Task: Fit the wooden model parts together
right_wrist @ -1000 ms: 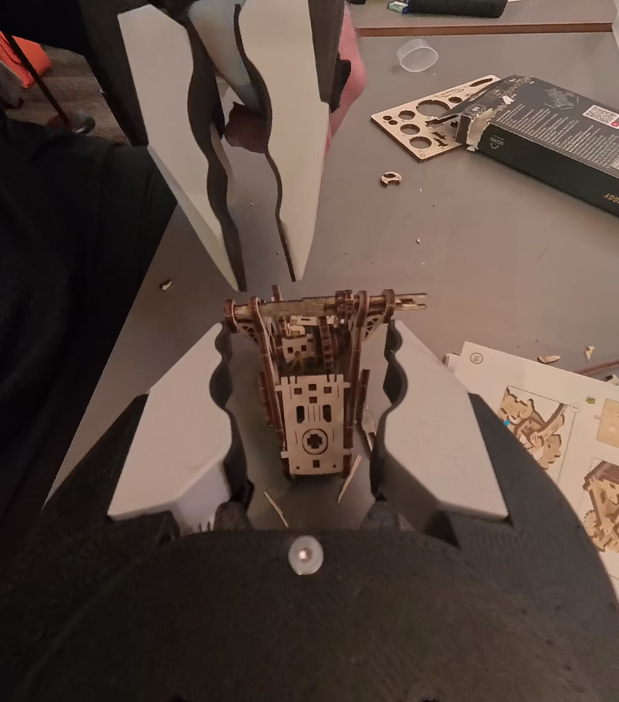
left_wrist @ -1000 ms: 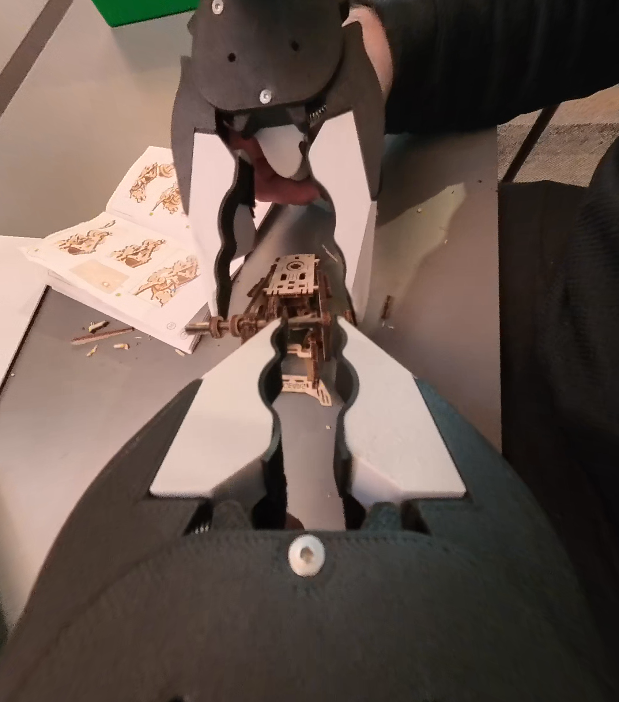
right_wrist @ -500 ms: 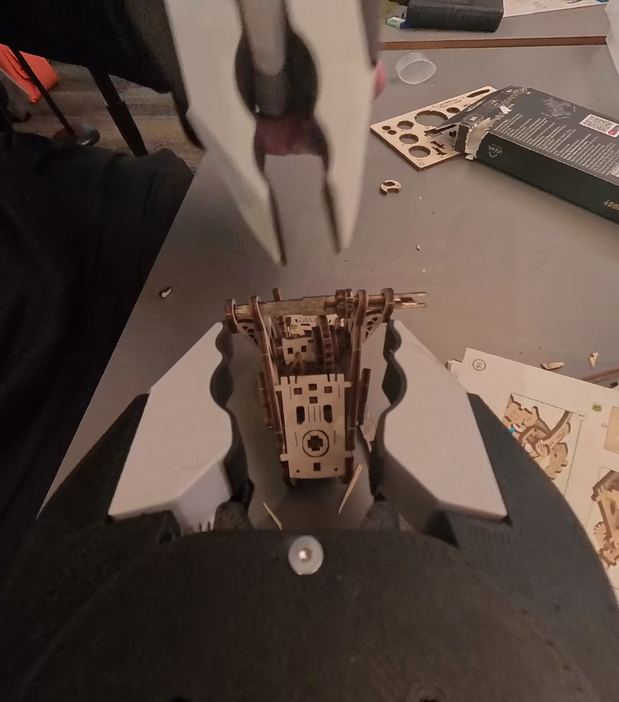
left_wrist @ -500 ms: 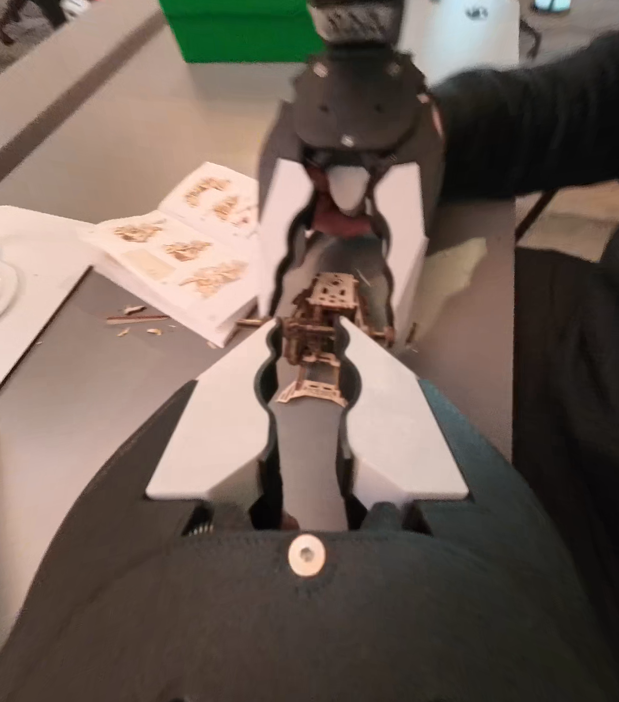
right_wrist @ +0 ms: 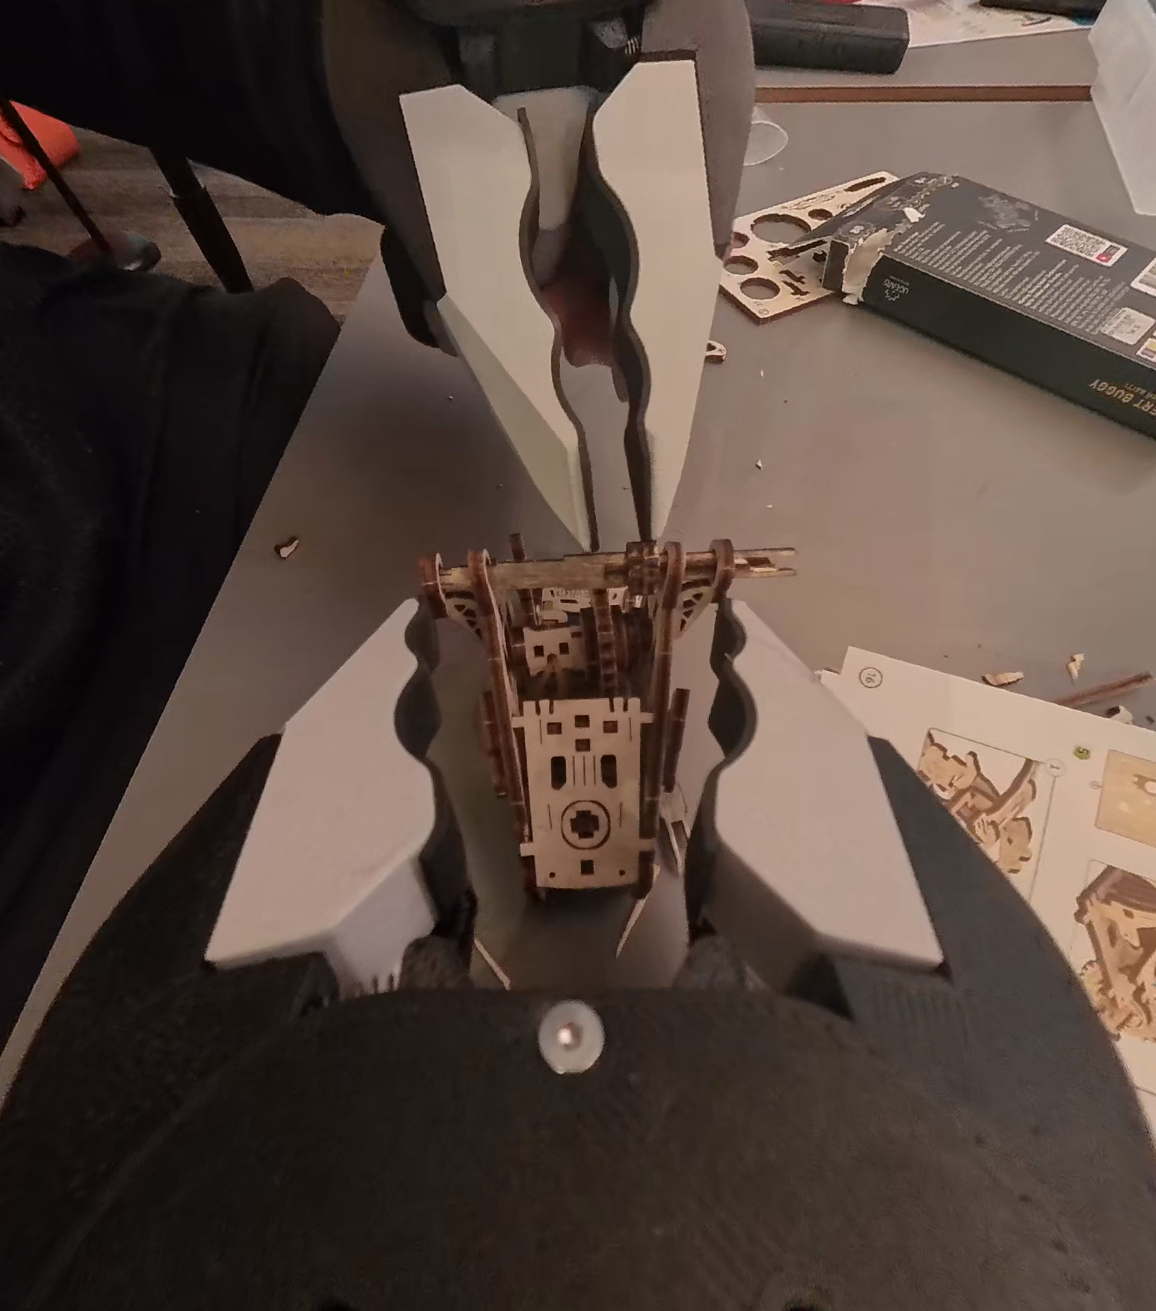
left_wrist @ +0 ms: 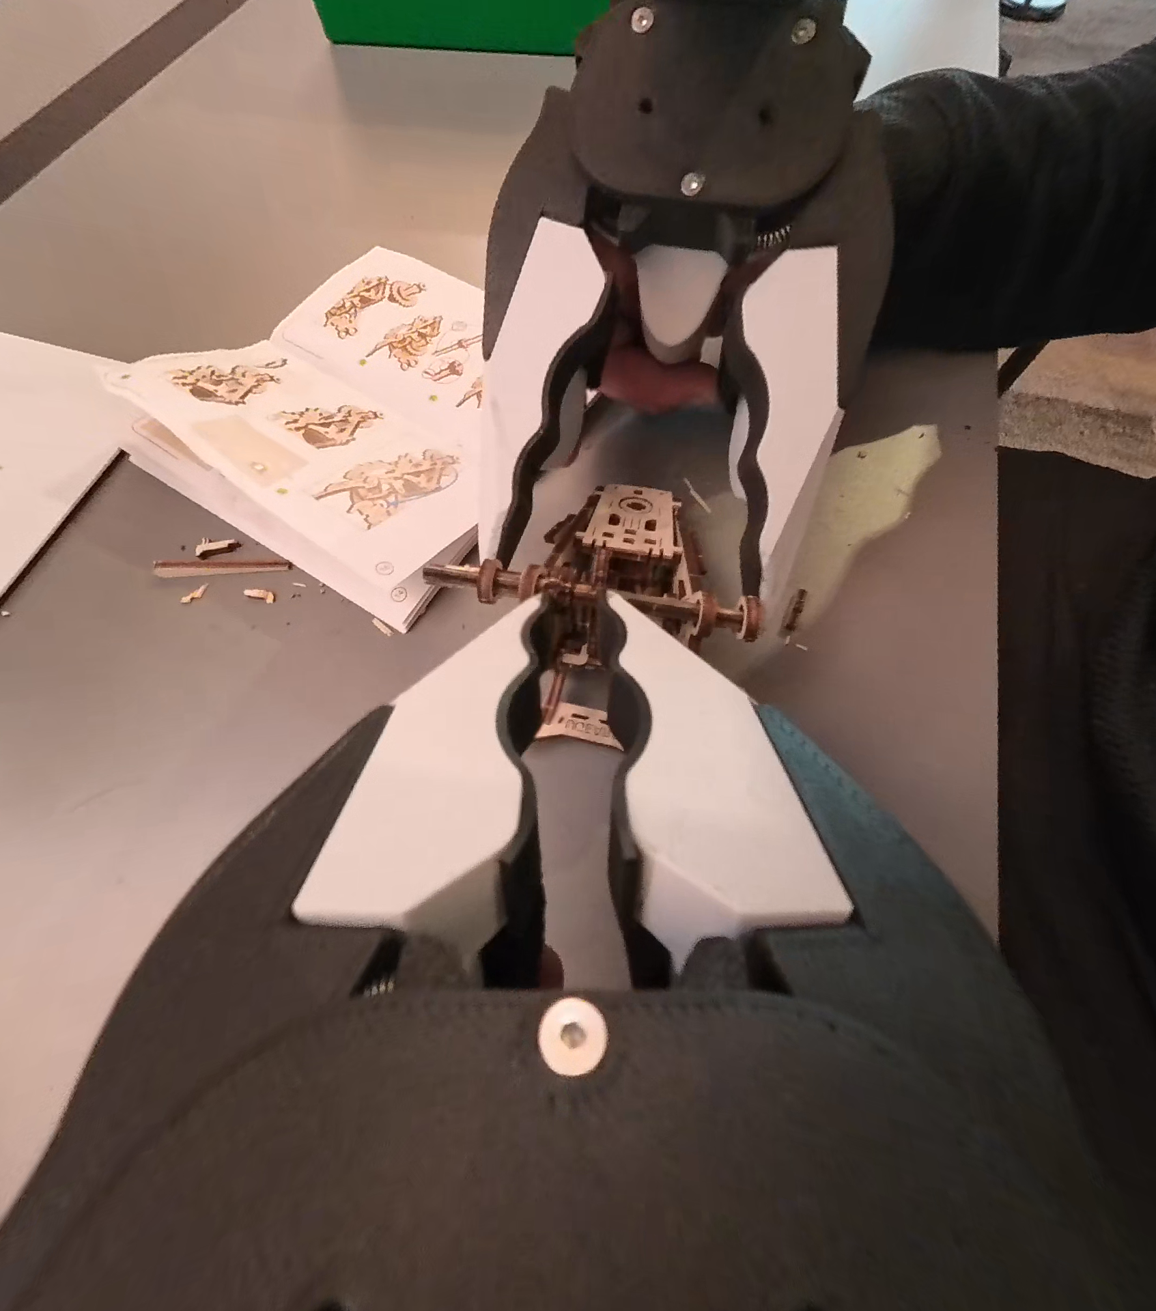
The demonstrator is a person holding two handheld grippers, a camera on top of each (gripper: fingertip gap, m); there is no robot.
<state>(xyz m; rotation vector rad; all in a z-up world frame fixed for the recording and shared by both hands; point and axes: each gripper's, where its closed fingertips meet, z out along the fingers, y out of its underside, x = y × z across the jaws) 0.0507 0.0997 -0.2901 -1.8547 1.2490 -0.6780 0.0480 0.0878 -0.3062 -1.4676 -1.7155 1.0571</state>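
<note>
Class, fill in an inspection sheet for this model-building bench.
Surface: grey table, dusted with chips.
Job's things: wooden model standing on the table; instruction booklet open beside it.
Clutter: wood scraps, punched sheet, black box.
Grippers: right gripper open, straddling the model; left gripper, fingers narrowly apart at the model's axle.
Cables: nothing seen.
Surroundings: green box, dark sleeve.

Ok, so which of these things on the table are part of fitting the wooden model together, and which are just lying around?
Part of the job: wooden model, left gripper, right gripper, instruction booklet.
Lying about: black box, punched-out wooden sheet, wood scraps, green box.
</note>
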